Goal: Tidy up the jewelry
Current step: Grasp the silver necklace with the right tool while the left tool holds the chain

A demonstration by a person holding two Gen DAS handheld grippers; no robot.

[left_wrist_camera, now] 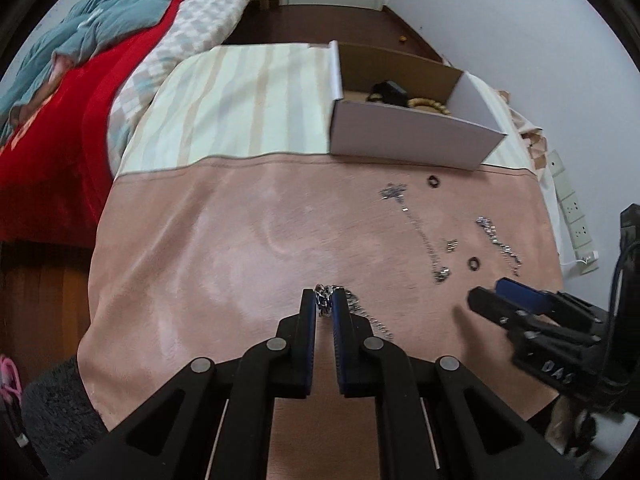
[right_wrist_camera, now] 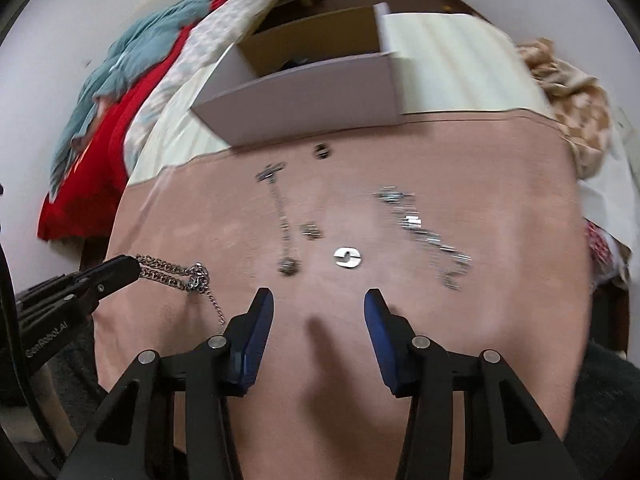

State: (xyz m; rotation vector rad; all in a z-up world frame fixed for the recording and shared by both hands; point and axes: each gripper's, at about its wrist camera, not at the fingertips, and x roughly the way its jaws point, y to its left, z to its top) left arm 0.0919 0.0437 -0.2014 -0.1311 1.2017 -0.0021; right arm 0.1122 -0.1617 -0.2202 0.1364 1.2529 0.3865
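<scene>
My left gripper [left_wrist_camera: 324, 300] is shut on a silver chain bracelet [right_wrist_camera: 176, 273]; the chain hangs from its tips just above the pink cloth [left_wrist_camera: 240, 248]. My right gripper [right_wrist_camera: 319, 304] is open and empty, low over the cloth. Ahead of it lie a silver ring [right_wrist_camera: 347, 258], a thin necklace [right_wrist_camera: 280, 216], a second chain [right_wrist_camera: 424, 232], a small earring [right_wrist_camera: 311, 230] and a dark ring [right_wrist_camera: 322, 151]. The open cardboard box [left_wrist_camera: 412, 132] stands beyond them and holds a beaded bracelet [left_wrist_camera: 430, 105] and a dark item [left_wrist_camera: 388, 90].
The table's far half has a striped cream cloth [left_wrist_camera: 240, 100]. A bed with red and teal bedding [left_wrist_camera: 80, 80] is at the left. A power strip [left_wrist_camera: 572, 208] hangs off the right edge. A patterned fabric heap [right_wrist_camera: 572, 96] lies at the far right.
</scene>
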